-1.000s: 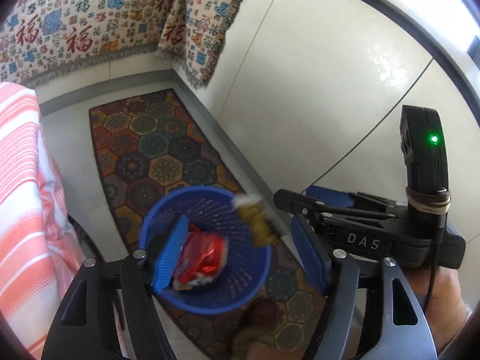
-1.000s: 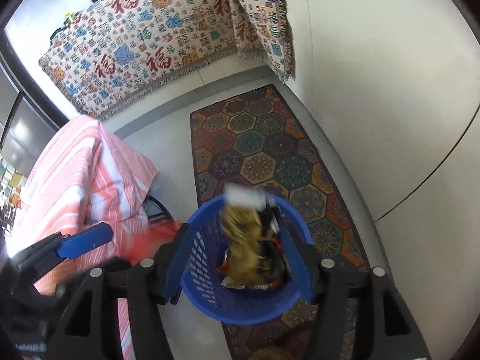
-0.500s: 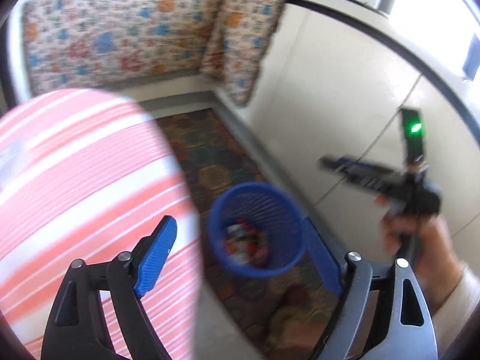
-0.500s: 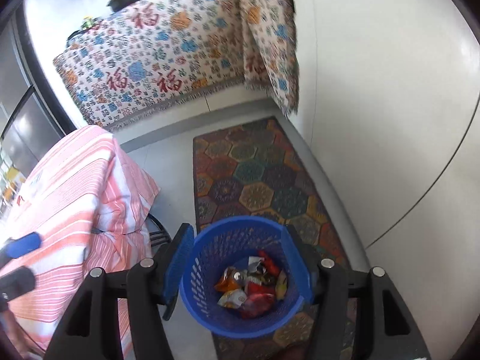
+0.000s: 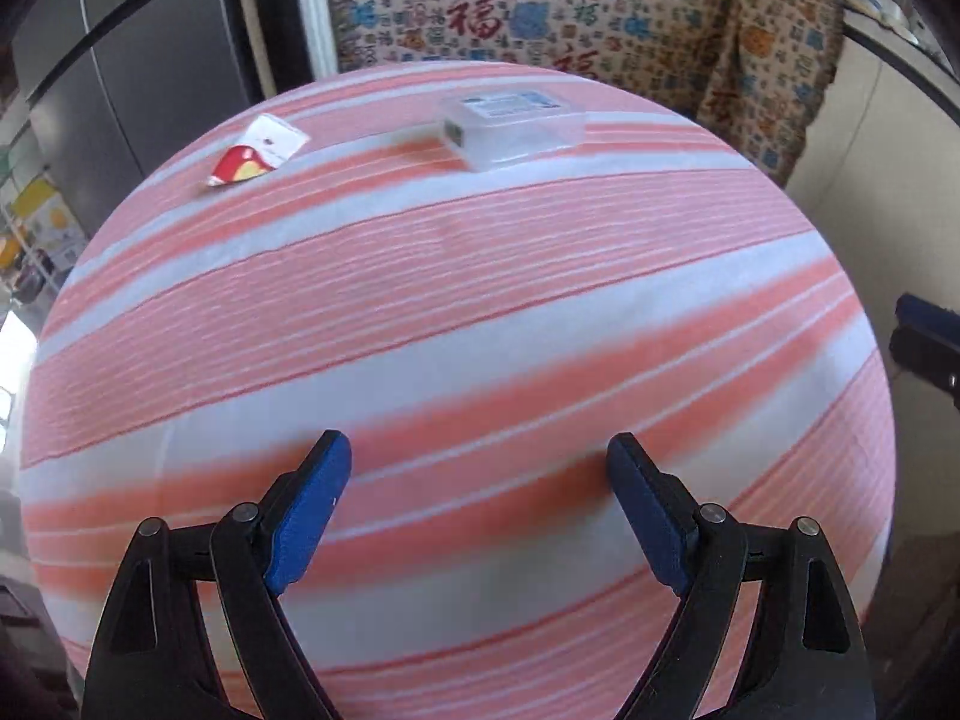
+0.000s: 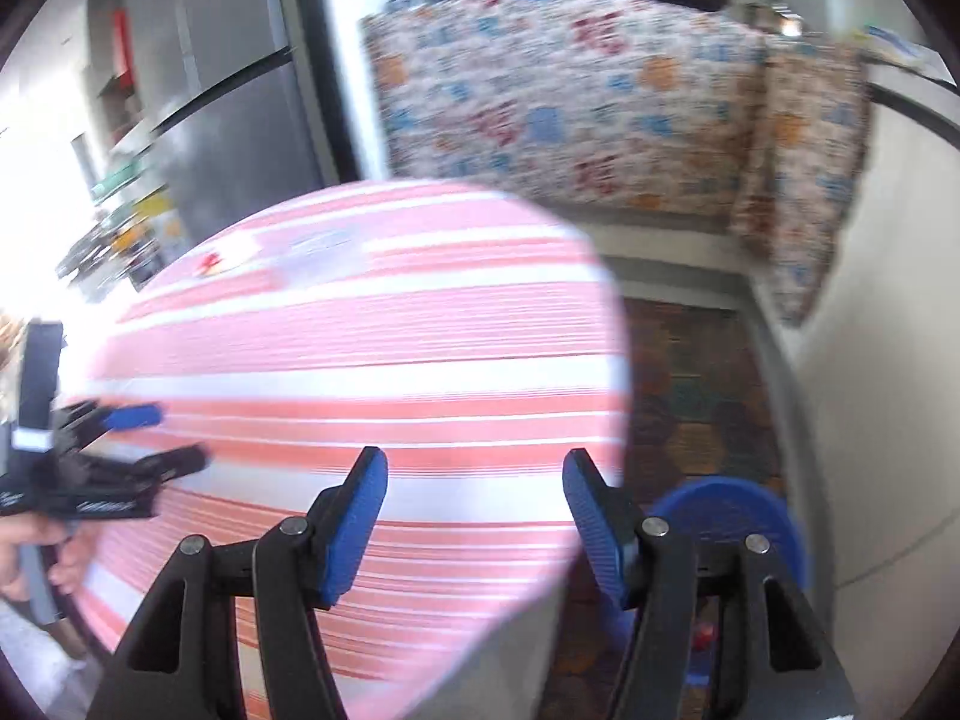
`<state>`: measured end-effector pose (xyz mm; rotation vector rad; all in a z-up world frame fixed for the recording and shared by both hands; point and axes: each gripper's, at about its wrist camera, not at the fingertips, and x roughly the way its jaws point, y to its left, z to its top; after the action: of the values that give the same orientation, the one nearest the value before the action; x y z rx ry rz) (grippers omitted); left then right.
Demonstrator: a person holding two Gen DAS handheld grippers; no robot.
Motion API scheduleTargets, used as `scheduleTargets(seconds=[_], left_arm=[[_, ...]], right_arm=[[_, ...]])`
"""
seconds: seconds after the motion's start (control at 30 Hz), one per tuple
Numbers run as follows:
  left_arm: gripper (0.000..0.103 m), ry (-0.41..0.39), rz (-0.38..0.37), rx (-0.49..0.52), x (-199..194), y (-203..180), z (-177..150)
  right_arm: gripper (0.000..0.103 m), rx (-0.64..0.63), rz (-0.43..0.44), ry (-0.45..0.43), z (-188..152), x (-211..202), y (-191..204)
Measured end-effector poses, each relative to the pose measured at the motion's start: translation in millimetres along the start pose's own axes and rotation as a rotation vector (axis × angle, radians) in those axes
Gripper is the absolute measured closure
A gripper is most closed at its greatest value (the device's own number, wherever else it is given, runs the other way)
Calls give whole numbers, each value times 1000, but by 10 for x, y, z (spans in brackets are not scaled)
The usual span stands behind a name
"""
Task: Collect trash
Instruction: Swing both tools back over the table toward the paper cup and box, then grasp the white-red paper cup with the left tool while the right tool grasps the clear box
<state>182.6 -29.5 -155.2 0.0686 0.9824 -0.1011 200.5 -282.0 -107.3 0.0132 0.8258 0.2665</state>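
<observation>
Both hand-held grippers hover over the striped surface (image 5: 480, 312), left hand-held gripper (image 5: 480, 504) spread wide and empty, right hand-held gripper (image 6: 474, 516) apart, empty too; the red-and-white wrapper (image 5: 258, 157) lies flat near the far left edge; risk: pads skid over it, or grab the clear box (image 5: 513, 129) instead; basket (image 6: 729, 516) waits beyond the right edge.
</observation>
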Motion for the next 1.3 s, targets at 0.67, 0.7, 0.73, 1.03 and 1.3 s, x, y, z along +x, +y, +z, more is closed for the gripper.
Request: scheduleTargets(seconds=[0.67,0.7,0.73,1.03,1.3], left_arm=[[0,11,38,-64,769,1484,1012],[1,25,29,-57,804,1495,1080],[1,39,18,-57,840,1529,1169],[1,46,39,-63,1221,1732,1677],[75,-48,-9,-4,1041,1595,1625]], right_arm=[[19,-118,-41,91,264,1008,1395],[19,-118,-41,92,273,1014,1402],[19,-117,-40,92,273,1007,1398],[18,-117,-39,95,304,1010,1394],[18,-118,-40,98,320,996,1393]])
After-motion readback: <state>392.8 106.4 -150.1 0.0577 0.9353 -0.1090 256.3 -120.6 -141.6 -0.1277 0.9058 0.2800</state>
